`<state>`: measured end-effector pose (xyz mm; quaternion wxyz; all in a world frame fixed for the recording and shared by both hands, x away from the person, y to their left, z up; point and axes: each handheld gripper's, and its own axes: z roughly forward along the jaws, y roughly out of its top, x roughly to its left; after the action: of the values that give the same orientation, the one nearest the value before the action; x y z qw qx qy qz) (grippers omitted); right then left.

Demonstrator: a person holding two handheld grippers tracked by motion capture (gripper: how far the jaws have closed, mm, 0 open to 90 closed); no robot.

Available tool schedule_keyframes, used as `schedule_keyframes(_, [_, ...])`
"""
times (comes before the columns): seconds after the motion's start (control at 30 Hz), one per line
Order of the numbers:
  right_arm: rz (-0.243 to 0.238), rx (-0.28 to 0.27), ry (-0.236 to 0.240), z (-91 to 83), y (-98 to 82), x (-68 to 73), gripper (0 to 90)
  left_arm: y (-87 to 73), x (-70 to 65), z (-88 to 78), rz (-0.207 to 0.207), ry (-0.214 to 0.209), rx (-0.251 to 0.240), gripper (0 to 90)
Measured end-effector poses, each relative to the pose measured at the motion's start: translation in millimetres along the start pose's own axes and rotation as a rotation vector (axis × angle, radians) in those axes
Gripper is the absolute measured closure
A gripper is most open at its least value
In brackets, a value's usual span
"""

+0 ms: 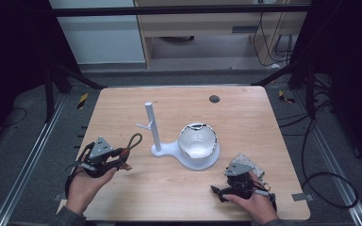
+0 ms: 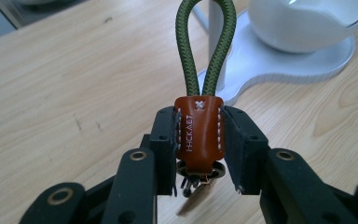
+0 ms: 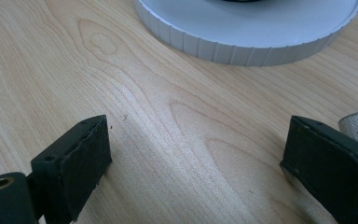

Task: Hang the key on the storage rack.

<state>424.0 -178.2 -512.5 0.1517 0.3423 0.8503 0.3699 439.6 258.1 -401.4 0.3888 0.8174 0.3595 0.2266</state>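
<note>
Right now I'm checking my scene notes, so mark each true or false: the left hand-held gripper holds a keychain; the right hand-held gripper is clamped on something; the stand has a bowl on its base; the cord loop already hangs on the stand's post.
1. True: the left hand-held gripper is shut on the keychain, at its brown leather tab.
2. False: the right hand-held gripper is open, with bare table between its jaws.
3. True: a white bowl sits on the white stand.
4. False: the green cord loop is off the post.
</note>
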Motion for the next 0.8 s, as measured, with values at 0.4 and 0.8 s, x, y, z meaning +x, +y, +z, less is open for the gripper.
schedule_keyframes(0.4, [-0.001, 0.001, 0.001, 0.1, 0.0, -0.1, 7.2, 13.4, -27.0, -6.4, 0.011, -0.017, -0.127, 65.8])
schedule_keyframes(0.8, [-0.002, 0.003, 0.003, 0.4, 0.2, 0.2, 6.3, 23.9, -36.0, -6.3, 0.008, -0.028, -0.169, 65.8])
